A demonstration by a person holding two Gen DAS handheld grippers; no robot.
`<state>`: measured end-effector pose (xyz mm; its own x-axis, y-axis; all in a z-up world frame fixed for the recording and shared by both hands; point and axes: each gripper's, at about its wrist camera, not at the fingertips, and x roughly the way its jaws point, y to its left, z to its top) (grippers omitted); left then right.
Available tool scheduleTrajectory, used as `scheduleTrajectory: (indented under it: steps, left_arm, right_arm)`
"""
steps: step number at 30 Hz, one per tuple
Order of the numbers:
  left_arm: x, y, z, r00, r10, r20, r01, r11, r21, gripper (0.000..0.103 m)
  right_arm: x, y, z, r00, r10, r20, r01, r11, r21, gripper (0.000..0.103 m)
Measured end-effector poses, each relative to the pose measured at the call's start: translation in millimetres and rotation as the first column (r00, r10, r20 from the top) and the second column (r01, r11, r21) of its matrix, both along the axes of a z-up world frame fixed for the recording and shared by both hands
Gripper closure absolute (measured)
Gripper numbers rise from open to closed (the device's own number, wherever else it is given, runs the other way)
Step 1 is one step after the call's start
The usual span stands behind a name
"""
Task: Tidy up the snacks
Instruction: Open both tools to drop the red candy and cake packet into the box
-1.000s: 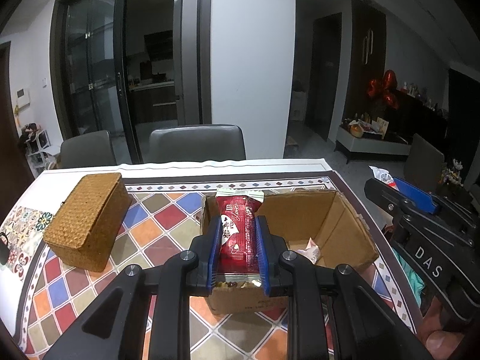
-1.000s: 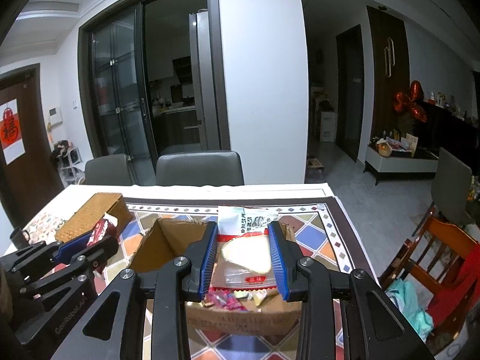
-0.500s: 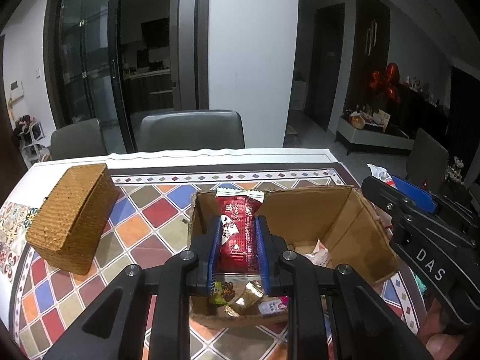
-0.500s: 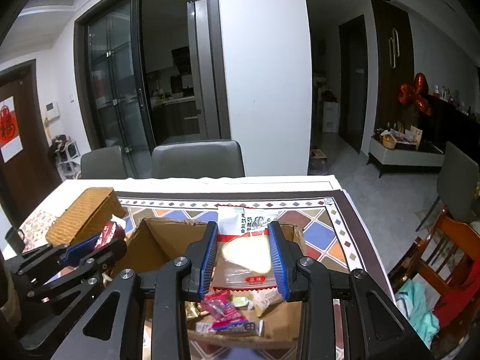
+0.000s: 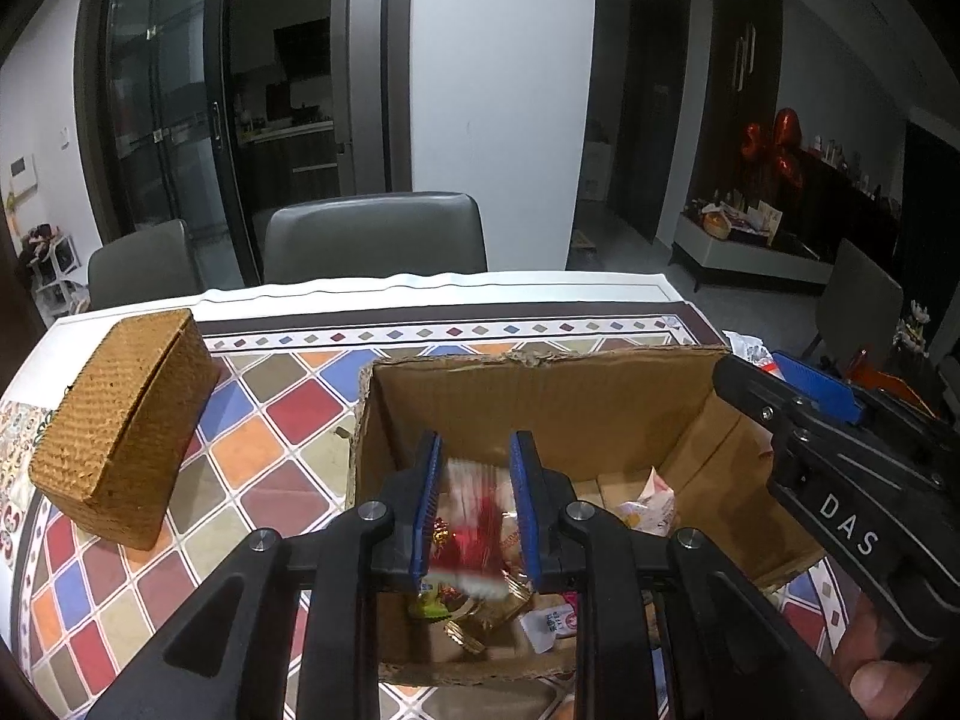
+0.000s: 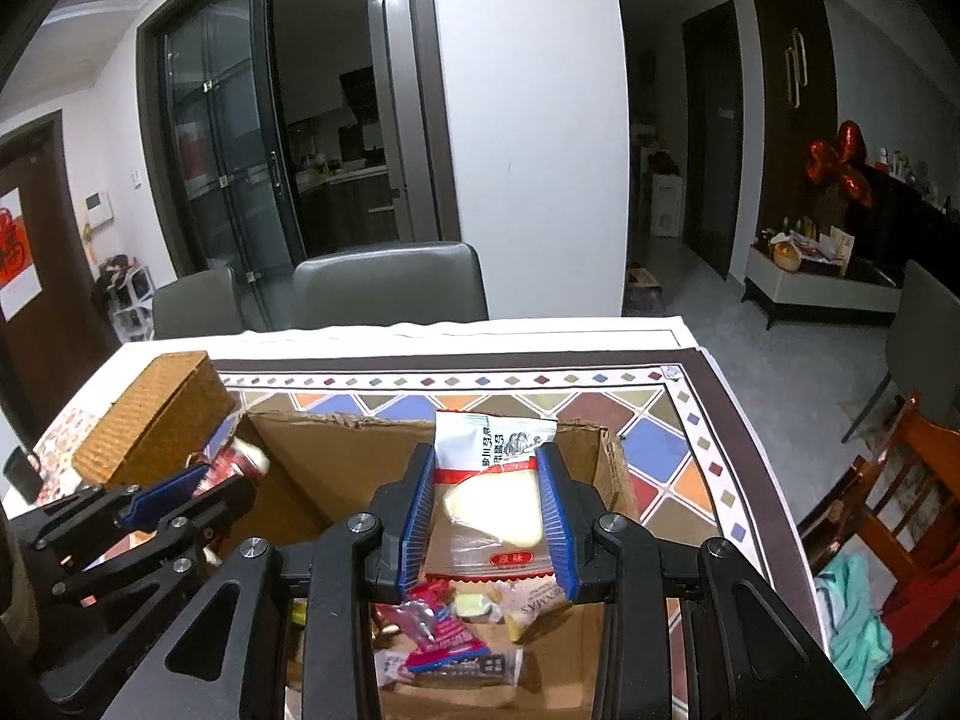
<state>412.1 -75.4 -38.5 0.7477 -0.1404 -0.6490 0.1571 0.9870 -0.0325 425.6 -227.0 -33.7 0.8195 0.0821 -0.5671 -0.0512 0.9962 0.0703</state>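
Both grippers are over the open cardboard box (image 5: 540, 402) on the tiled tablecloth (image 5: 252, 420). Left gripper (image 5: 474, 501): jaws opening, the red snack pack (image 5: 480, 528) is a motion-blurred streak between the blue pads, over the loose snacks in the box; contact with the pads can't be told. Right gripper (image 6: 486, 516): jaws narrow, clamped on the white-and-clear snack bag (image 6: 492, 498), held above the box interior. Woven basket (image 5: 120, 420) sits left of the box, apart from it. 2 grey chairs behind the table.
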Motion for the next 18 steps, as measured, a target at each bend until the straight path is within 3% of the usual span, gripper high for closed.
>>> scheduleTrajectory:
  steps: [1, 4, 5, 7, 9, 18]
  left_arm:
    - [-0.5, 0.5, 0.3, 1.000, 0.002, 0.002, -0.002, 1.000, 0.000, 0.065]
    - [-4.3, 2.2, 3.5, 1.000, 0.014, 0.017, -0.014, 1.000, 0.001, 0.057]
    - [-4.8, 2.4, 4.2, 1.000, 0.017, 0.019, -0.017, 1.000, 0.005, 0.057]
    - [-7.0, 3.1, 6.5, 1.000, 0.023, 0.022, -0.023, 1.000, 0.008, 0.052]
    - [-8.7, 6.3, 7.9, 0.999, 0.036, 0.027, -0.036, 0.999, 0.011, 0.048]
    - [-28.1, 14.9, 21.9, 0.997, 0.061, 0.052, -0.062, 0.998, 0.012, 0.041]
  right_arm:
    - [0.4, 0.7, -0.1, 1.000, 0.001, -0.002, -0.001, 1.000, -0.002, 0.068]
    - [0.2, -0.5, -1.0, 1.000, 0.001, -0.008, -0.001, 1.000, -0.004, 0.065]
    - [1.0, -0.4, -0.7, 1.000, -0.003, -0.010, 0.003, 1.000, -0.004, 0.061]
    - [-1.5, -3.2, 0.5, 1.000, -0.019, -0.001, 0.019, 1.000, 0.000, 0.039]
    - [-5.0, -4.1, 3.1, 1.000, -0.030, 0.010, 0.030, 1.000, -0.001, 0.033]
    - [-22.2, -1.9, 15.2, 0.999, -0.041, 0.026, 0.041, 0.999, -0.013, 0.033]
